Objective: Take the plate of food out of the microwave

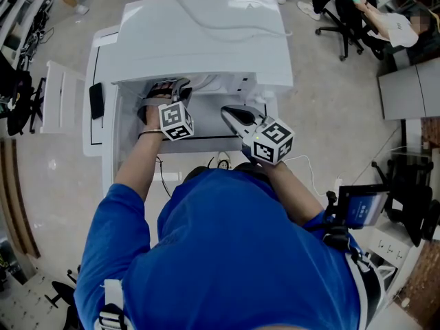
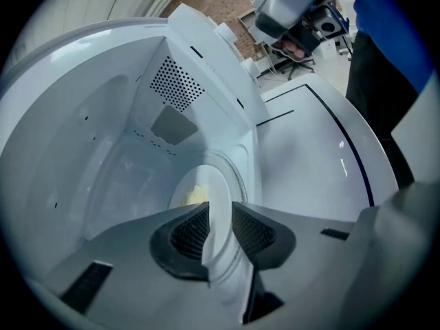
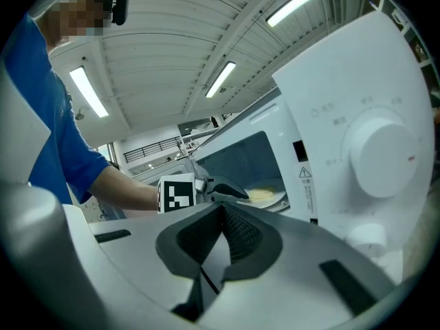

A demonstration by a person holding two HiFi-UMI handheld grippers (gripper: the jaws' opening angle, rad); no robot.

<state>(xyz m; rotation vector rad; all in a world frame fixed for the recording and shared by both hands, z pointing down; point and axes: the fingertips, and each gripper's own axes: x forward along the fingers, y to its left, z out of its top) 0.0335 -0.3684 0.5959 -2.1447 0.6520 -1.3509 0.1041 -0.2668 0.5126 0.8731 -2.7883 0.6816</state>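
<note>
The white microwave stands with its door swung open to the left. Inside the cavity a white plate carries yellow food. My left gripper reaches into the cavity and is shut on the plate's near rim. From the right gripper view the plate shows in the opening, with the left gripper at its edge. In the head view the microwave's top hides the plate, and the left gripper shows at the opening. My right gripper hovers before the opening, shut and holding nothing.
The microwave's control panel with two round knobs is just right of the opening, close to my right gripper. A perforated vent marks a cavity wall. Office chairs and a grey table stand off to the right.
</note>
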